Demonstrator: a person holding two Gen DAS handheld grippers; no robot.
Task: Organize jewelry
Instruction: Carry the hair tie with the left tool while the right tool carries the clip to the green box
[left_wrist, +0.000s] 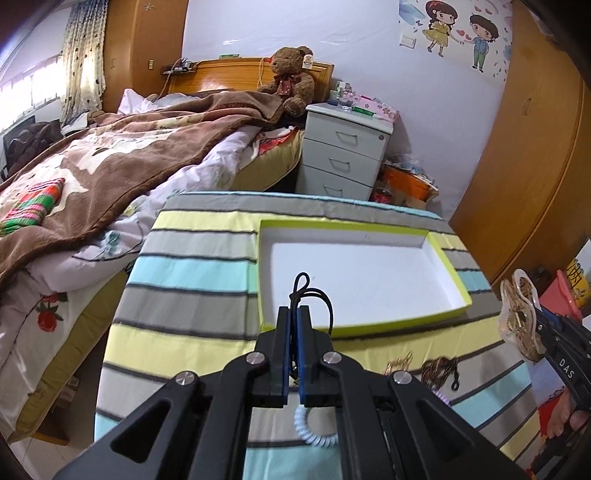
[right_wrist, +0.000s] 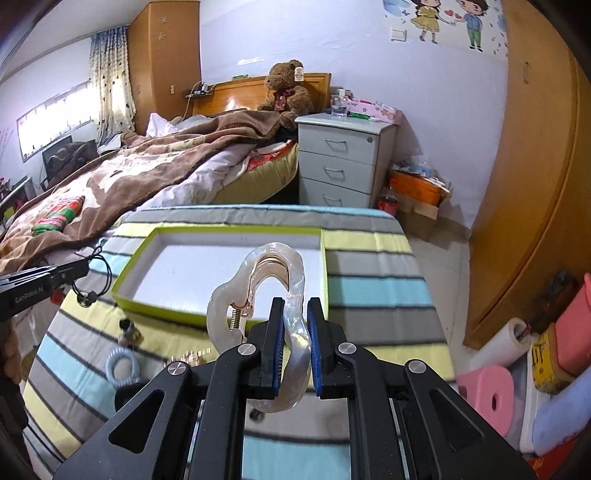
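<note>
Pearly translucent plastic, that's the hair claw clip (right_wrist: 258, 317), pinched between the blue pads of the right hand-held gripper (right_wrist: 295, 325) and held up off the striped surface (right_wrist: 376, 288), just short of the tray's near rim. Over on the other side, the left hand-held gripper (left_wrist: 294, 332) has its jaws pressed together on a black elastic hair cord (left_wrist: 308, 295), the loop poking up at twelve o'clock above the fingertips and a strand drooping to the right; the right wrist view shows a small charm dangling from it. Both loads are airborne, both aimed at the same target: the shallow white tray with the lime-green rim (left_wrist: 354, 225), which looks bare inside.

So I'd call this the carry-and-drop step, two pieces at once. Next move, as I read it: bring each hand-held gripper forward over the tray floor, lower, and release, keeping them apart so they don't clash.

More work is waiting on the surface near the tray: a pale blue spiral hair tie (right_wrist: 122, 365), a brown scrunchie-like bundle (left_wrist: 439, 373), something gold (left_wrist: 400, 363) beside it, and a small dark ornament (right_wrist: 129, 330) I can't identify. Behind it all are the bed and a grey drawer unit.
</note>
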